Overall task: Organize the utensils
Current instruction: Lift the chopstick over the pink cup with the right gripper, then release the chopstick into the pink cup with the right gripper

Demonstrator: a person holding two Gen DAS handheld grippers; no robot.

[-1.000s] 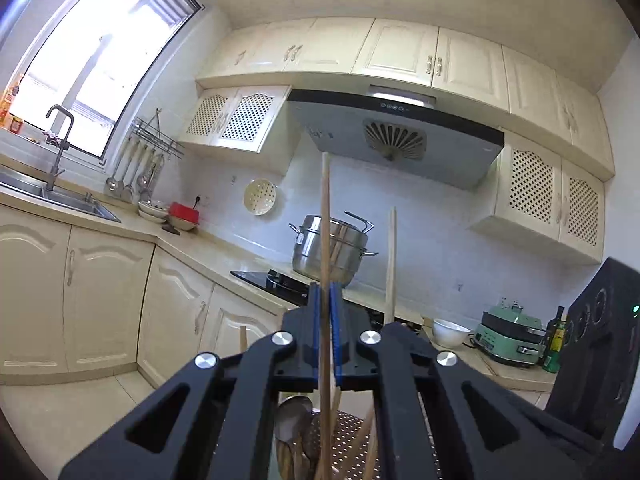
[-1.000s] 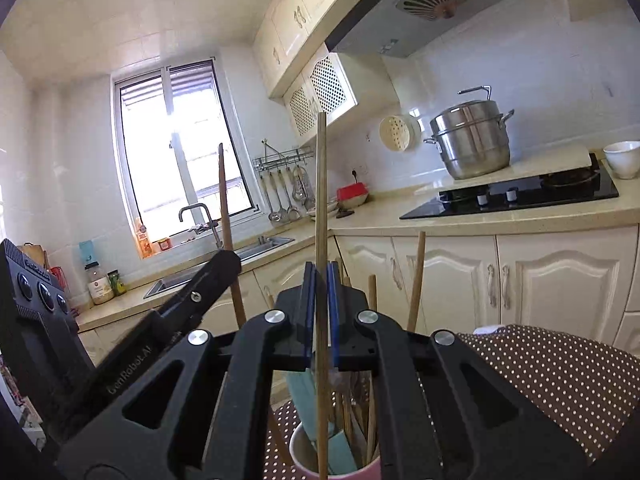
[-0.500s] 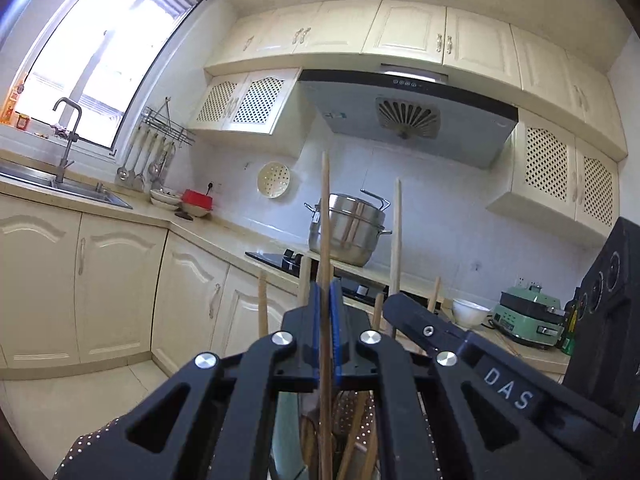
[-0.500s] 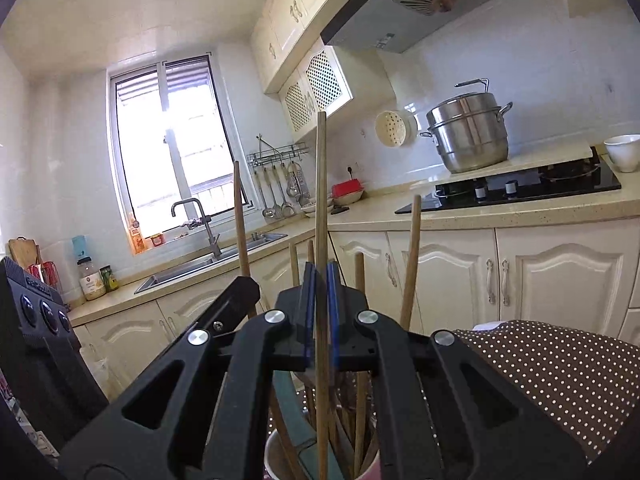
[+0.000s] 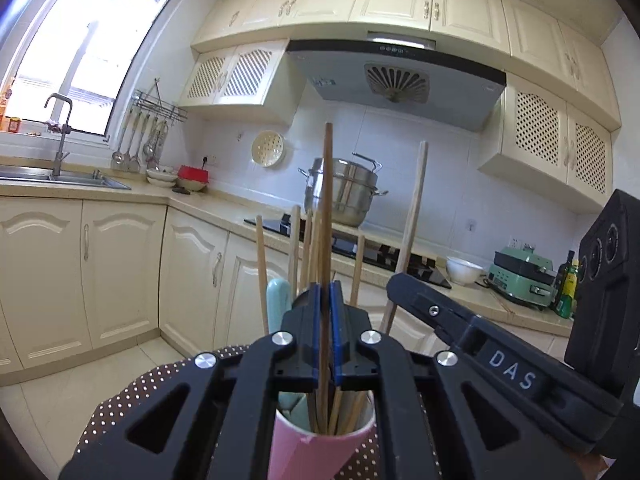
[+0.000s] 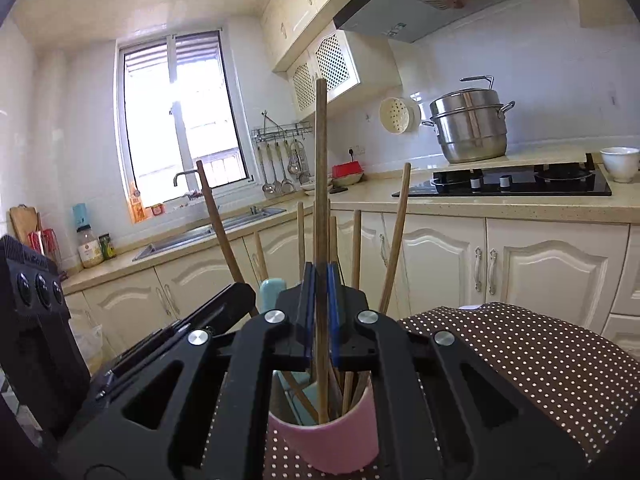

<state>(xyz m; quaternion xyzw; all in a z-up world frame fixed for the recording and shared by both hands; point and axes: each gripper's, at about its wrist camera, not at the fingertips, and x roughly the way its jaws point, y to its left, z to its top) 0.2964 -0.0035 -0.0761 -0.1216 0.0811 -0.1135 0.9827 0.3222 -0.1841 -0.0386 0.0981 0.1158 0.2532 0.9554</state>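
We note left gripper (image 5: 327, 300) clenched on chopstick (image 5: 327, 200), right gripper (image 6: 320, 280) likewise on chopstick (image 6: 320, 168); both upright, tips entering pink cup (image 6: 324, 446) below jaws, for stowing.

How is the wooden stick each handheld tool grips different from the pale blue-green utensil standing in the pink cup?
The gripped wooden stick is thin, brown and clamped in the left tool; the right tool clamps a similar one. The blue-green utensil is broad, rounded, far shorter, and stands free. All of them have their lower ends in the pink cup.
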